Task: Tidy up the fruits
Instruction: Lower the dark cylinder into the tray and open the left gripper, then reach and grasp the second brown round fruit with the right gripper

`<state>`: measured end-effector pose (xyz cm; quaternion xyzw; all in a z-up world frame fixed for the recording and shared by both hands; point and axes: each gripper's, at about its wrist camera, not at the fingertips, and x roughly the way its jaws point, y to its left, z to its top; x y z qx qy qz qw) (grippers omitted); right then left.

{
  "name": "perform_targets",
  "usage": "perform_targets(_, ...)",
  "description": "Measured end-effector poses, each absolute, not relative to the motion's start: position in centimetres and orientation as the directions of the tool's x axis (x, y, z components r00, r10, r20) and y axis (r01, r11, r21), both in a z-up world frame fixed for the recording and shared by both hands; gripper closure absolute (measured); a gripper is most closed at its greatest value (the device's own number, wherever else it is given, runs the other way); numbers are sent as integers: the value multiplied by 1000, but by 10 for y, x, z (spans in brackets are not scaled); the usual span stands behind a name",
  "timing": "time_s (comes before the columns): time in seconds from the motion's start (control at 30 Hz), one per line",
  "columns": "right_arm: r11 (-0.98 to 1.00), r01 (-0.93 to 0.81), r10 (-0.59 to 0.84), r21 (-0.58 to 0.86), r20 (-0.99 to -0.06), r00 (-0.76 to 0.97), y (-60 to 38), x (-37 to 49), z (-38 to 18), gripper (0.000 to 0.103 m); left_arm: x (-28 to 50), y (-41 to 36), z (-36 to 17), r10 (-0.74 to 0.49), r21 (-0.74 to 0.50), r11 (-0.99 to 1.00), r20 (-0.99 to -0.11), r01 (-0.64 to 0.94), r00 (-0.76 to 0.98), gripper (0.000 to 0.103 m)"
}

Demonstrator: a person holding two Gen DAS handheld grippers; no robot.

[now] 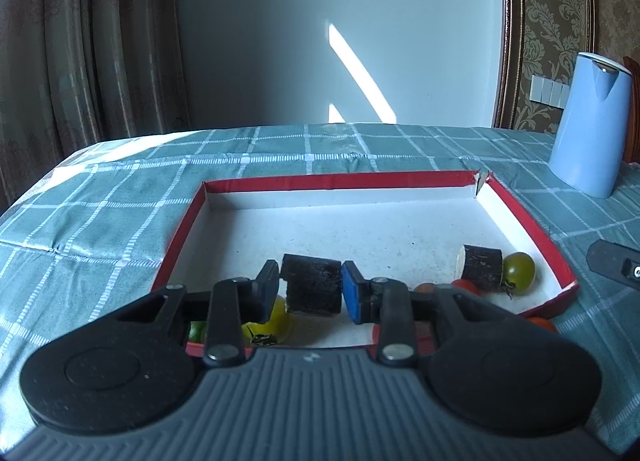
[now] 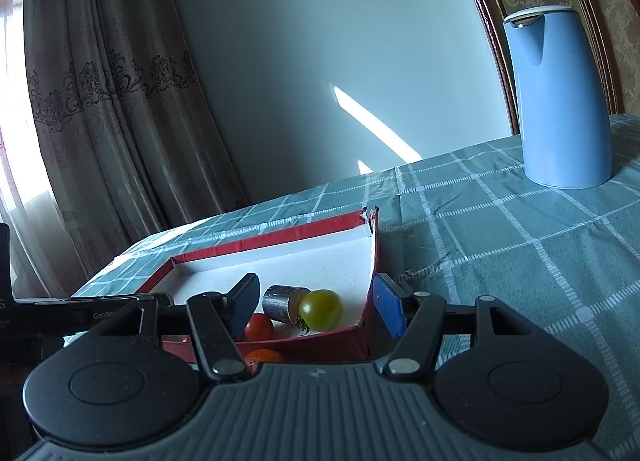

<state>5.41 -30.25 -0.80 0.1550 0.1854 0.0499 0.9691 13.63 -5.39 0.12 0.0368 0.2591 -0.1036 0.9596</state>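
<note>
My left gripper is shut on a dark sugarcane piece, held over the near part of the red-rimmed white tray. A yellow tomato and a green fruit lie under the left finger. A second sugarcane piece, a green tomato and a red tomato lie in the tray's right near corner. My right gripper is open and empty at that corner, straddling the tray's right wall, with the green tomato, red tomato and sugarcane piece just ahead. An orange fruit lies on the cloth outside the tray.
A tall blue kettle stands at the table's back right, also in the right wrist view. A teal checked tablecloth covers the table. A curtain and wall lie behind. The right gripper's edge shows at the right.
</note>
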Motion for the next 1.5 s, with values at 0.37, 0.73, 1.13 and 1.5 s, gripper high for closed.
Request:
perform_targets(0.37,946,-52,170,321,-350,921,-301,54,-10,41,103,-34,10,-93,62,989,-443,134,892,18)
perform_targets(0.73,914,-260,372,311,-392,841,-254,44,-18,34,60,29,-15,33,79,997,-460,3,888,0)
perform_targets(1.13,916,-370,396,152,-479,783,-180,37,-23,34,67,44,-29,53,31,999,-548,-43,835,0)
perform_targets(1.5,936,-334,334,108,-564,755,-167,54,-31,40,70,49,-29,26,-4,999,-551,-34,834,0)
